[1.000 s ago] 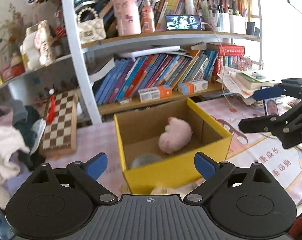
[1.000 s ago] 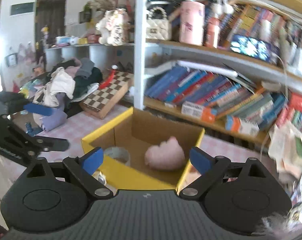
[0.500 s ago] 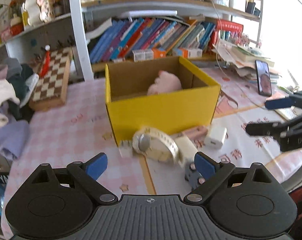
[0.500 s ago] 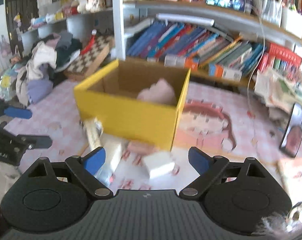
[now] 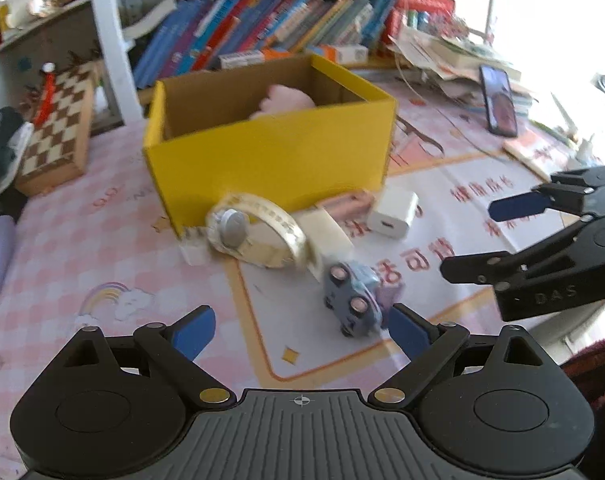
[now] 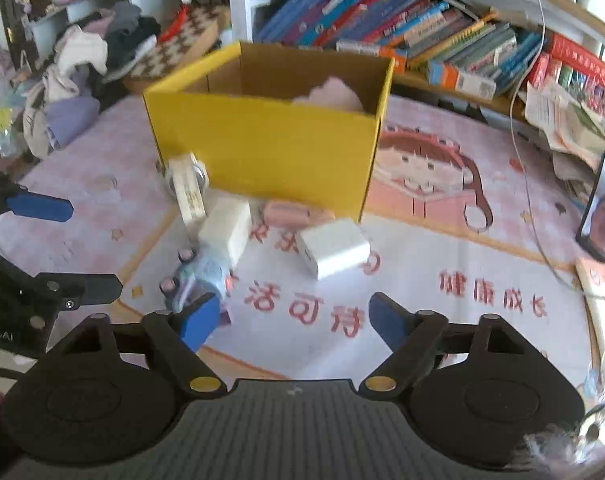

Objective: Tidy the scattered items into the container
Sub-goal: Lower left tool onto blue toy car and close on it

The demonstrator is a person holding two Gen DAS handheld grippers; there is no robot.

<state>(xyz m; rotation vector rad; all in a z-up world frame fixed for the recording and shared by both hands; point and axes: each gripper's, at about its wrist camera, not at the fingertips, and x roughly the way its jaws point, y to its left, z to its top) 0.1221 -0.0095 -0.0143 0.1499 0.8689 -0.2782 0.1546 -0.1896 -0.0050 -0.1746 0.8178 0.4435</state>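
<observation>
A yellow cardboard box (image 5: pixel 270 160) (image 6: pixel 262 148) stands on the pink mat with a pink plush (image 5: pixel 286 100) (image 6: pixel 330 92) inside. In front of it lie a tape roll (image 5: pixel 258 236) (image 6: pixel 186 188), a white block (image 5: pixel 326 228) (image 6: pixel 226 228), a pink eraser-like piece (image 5: pixel 346 204) (image 6: pixel 290 212), a white charger (image 5: pixel 394 212) (image 6: pixel 334 252) and a blue toy car (image 5: pixel 354 300) (image 6: pixel 198 276). My left gripper (image 5: pixel 302 332) is open and empty, just short of the car. My right gripper (image 6: pixel 290 320) is open and empty, near the charger and car.
A bookshelf full of books (image 5: pixel 262 36) runs behind the box. A chessboard (image 5: pixel 58 128) and a clothes pile (image 6: pixel 82 76) lie at the left. A phone (image 5: pixel 498 100) (image 6: pixel 602 216) and stacked papers (image 5: pixel 450 56) sit at the right.
Both grippers have pulled back from above the box and dropped low toward the mat. The scattered items in front of the box now fill the view.
</observation>
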